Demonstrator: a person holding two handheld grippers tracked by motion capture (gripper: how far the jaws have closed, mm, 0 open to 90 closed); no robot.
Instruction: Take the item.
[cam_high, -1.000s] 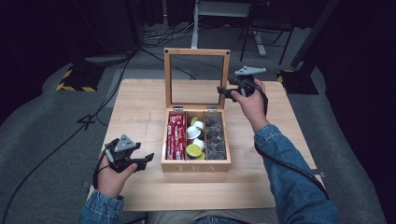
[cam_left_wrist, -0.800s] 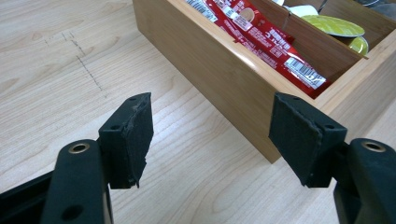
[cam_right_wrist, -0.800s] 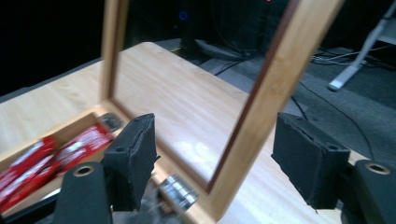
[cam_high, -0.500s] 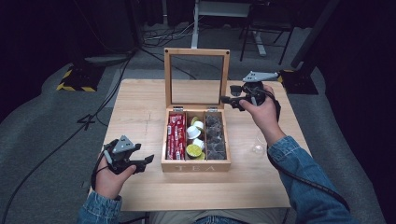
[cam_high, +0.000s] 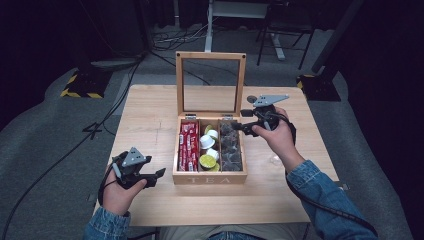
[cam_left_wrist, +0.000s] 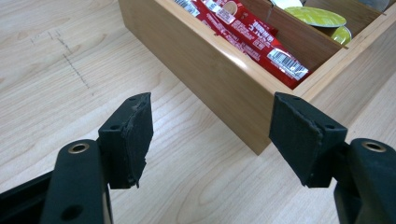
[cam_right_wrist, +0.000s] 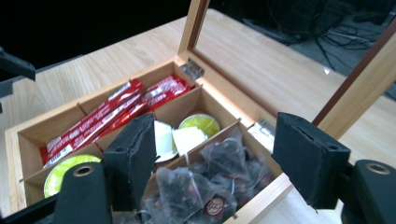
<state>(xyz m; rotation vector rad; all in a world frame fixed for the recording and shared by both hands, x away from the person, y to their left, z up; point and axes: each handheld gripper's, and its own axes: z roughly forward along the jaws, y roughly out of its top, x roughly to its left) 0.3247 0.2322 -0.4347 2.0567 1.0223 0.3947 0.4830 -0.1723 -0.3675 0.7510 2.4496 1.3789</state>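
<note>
A wooden tea box (cam_high: 210, 177) stands mid-table with its glass lid (cam_high: 210, 82) upright. It holds red sachets (cam_high: 188, 145) on the left, green and white capsules (cam_high: 207, 150) in the middle and clear tea bags (cam_high: 231, 147) on the right. My right gripper (cam_high: 239, 121) is open and empty, hovering at the far end of the tea bag compartment; from its own view its jaws (cam_right_wrist: 215, 154) frame the tea bags (cam_right_wrist: 201, 186). My left gripper (cam_high: 156, 175) rests open and empty on the table by the box's front left corner (cam_left_wrist: 261, 140).
A small clear scrap (cam_high: 274, 159) lies on the wooden table (cam_high: 145, 125) to the right of the box. Bare tabletop lies left of and in front of the box. Cables (cam_high: 80, 145) and a yellow-black striped block (cam_high: 80, 82) lie on the floor beyond.
My right hand has come from beside the lid's right edge toward the person and now hovers at the tea bag compartment. The left hand has stayed put.
</note>
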